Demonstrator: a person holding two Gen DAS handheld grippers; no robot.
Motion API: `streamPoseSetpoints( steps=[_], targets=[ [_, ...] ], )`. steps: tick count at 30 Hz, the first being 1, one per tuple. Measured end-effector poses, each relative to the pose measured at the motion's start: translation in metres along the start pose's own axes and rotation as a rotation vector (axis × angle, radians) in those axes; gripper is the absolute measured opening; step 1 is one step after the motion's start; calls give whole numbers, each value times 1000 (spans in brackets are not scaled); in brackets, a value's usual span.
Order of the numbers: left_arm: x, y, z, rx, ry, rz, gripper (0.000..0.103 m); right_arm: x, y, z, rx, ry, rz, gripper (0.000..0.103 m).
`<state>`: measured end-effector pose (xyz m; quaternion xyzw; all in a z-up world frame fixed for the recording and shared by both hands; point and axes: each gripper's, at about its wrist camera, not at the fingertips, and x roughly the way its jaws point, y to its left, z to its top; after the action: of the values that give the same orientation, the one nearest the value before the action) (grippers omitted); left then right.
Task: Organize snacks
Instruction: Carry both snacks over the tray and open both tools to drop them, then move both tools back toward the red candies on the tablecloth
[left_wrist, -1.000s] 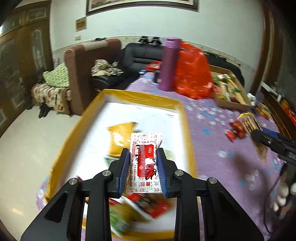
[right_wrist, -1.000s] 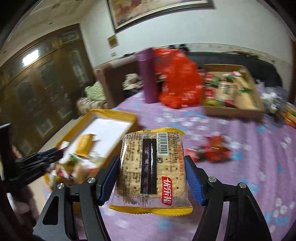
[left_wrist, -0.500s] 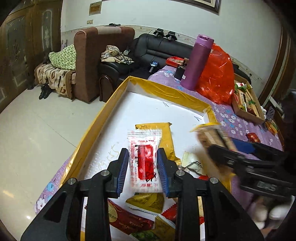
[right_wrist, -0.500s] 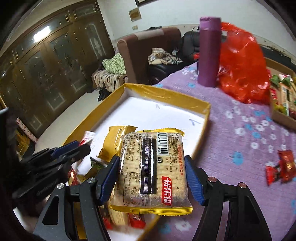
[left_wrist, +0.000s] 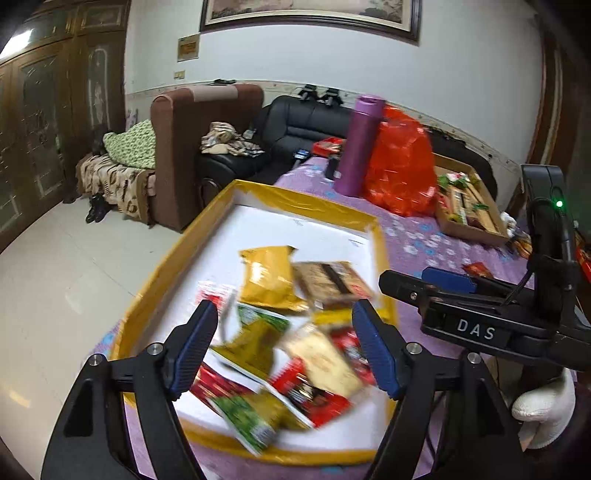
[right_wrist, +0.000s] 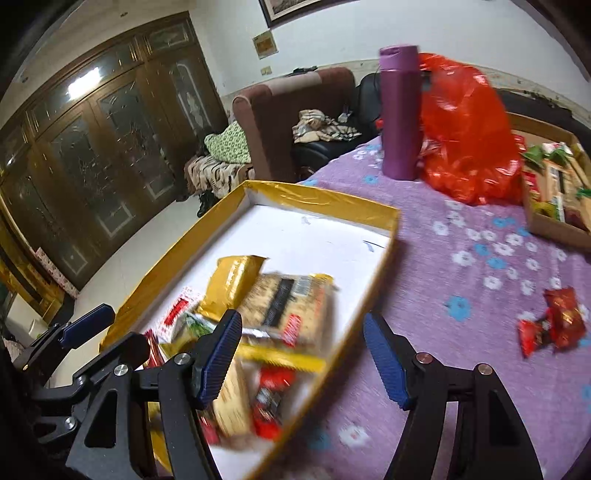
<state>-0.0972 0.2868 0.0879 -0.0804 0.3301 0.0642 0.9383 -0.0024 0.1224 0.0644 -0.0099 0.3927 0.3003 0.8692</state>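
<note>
Everything I place here I place against the gold-rimmed tray (left_wrist: 306, 199), the biggest thing on the purple flowered cloth (right_wrist: 480, 280) and the collecting point for the snacks. Beyond its far rim stand the red plastic bag (left_wrist: 399, 170) and the purple bottle (left_wrist: 360, 147), side by side, and further to the right of those sits a brown cardboard box (left_wrist: 476, 229) with more packets in it; I judge that box to be the source or a second bin, I cannot tell which. Inside the tray, the near half is heaped with wrappers while the far half shows bare white floor. My left gripper (left_wrist: 284, 347) hangs over that heap with its jaws opening and nothing between them, so it is released; the small red-and-white sachet (left_wrist: 214, 295) lies on the tray floor by the left rim. My right gripper (right_wrist: 306, 354) sits over the tray's right rim, jaws apart and empty, and the cracker pack (right_wrist: 291, 306) lies blurred just ahead of it on top of the yellow packet (right_wrist: 229, 280), inside the tray. Out on the cloth to the right of the tray lie a few red candy wrappers (right_wrist: 554, 325), well apart from it, which I judge to be the next pickup.
</note>
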Motion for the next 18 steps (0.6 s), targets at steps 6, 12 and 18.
streamPoseSetpoints(
  steps=[6,12,18],
  targets=[
    [-18,-43,-11,106,-1,28,76,-36,-32,-23,30,-27,-30,70],
    [-31,-78,-19,180,2,23,76,-70,-73,-40,85,-67,-63,70],
    [-38,-109,-25,244,7,21,76,-99,-117,-56,160,-98,-90,70]
  ],
)
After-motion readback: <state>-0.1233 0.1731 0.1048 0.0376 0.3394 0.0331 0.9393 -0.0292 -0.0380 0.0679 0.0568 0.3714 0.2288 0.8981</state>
